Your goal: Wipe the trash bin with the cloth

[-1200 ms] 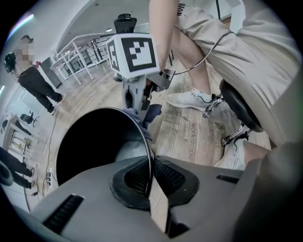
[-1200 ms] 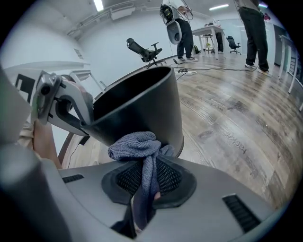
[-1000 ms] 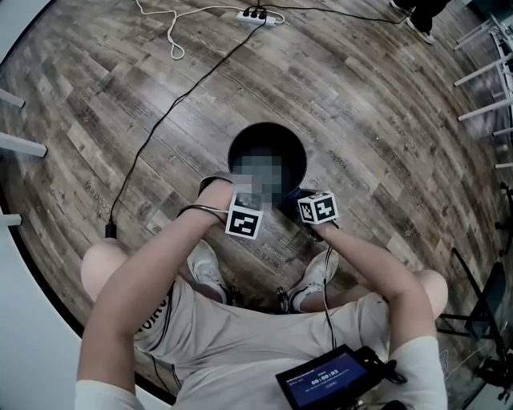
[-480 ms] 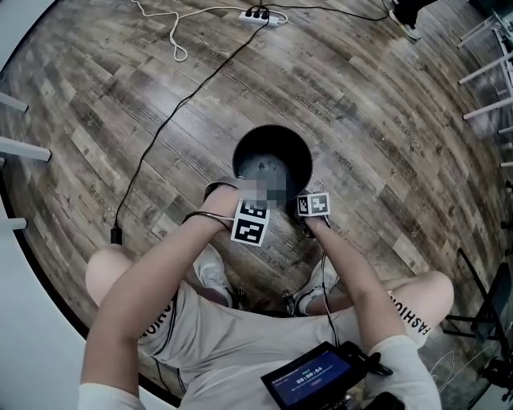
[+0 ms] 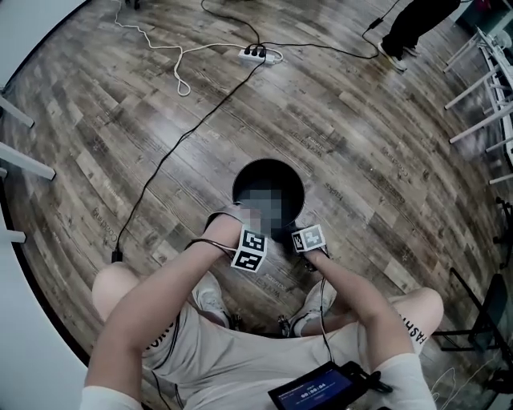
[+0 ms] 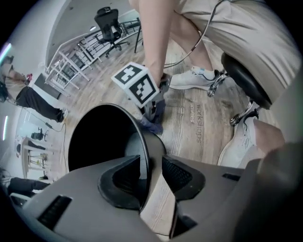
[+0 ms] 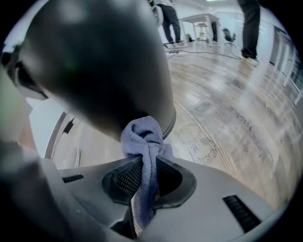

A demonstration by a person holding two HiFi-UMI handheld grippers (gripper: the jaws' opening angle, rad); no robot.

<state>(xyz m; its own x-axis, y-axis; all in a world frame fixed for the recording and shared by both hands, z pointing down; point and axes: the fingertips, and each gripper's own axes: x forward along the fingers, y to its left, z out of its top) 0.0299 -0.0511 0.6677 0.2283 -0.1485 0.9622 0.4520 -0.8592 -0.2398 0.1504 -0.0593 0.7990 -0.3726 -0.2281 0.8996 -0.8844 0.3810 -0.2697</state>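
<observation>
Trash bin [image 5: 268, 172]: round, smooth, black; cloth [image 7: 144, 134] nubby.

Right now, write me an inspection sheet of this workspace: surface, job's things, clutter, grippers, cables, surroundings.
Surface: wood-plank floor.
Job's things: black trash bin standing on the floor; blue-grey cloth bunched against its outer wall.
Clutter: nothing seen.
Grippers: left gripper opening, bin rim between its fingers; right gripper shut on the cloth.
Cables: black cable runs across the floor to a power strip; white cable loops beside it.
Surroundings: office chair, metal racks, a person standing at the far edge.
</observation>
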